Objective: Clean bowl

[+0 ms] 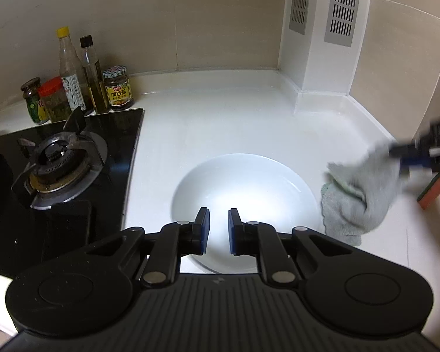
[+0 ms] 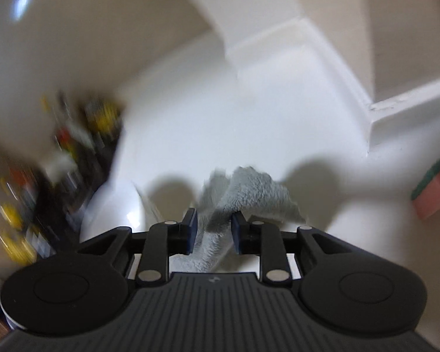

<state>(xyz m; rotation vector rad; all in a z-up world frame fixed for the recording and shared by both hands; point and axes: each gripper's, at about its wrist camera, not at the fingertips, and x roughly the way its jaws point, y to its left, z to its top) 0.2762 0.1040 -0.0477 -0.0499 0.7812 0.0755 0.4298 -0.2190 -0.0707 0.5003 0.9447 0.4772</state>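
Bench [image 1: 220, 111]: white, running to a tiled corner.
Hob [image 1: 58, 158]: black glass, one burner, at the bench's left end.
Bowl [image 1: 243, 196]: white, upright on the bench between hob and cloth, nothing showing inside it.
Left tool [image 1: 219, 230]: over the bowl's near rim, jaws spread with nothing between them.
Cloth [image 1: 363, 193]: grey, bunched, just right of the bowl; its lower folds lie on the bench, its top is raised toward the right tool.
Right tool [image 2: 211, 230]: jaws parted, cloth lying between them; the view is blurred, but the pads seem not to press on it.
Sponge [image 2: 437, 187]: pink with green top, on the bench right of the cloth.
Jars and bottles [image 1: 82, 88]: five, clustered behind the hob.
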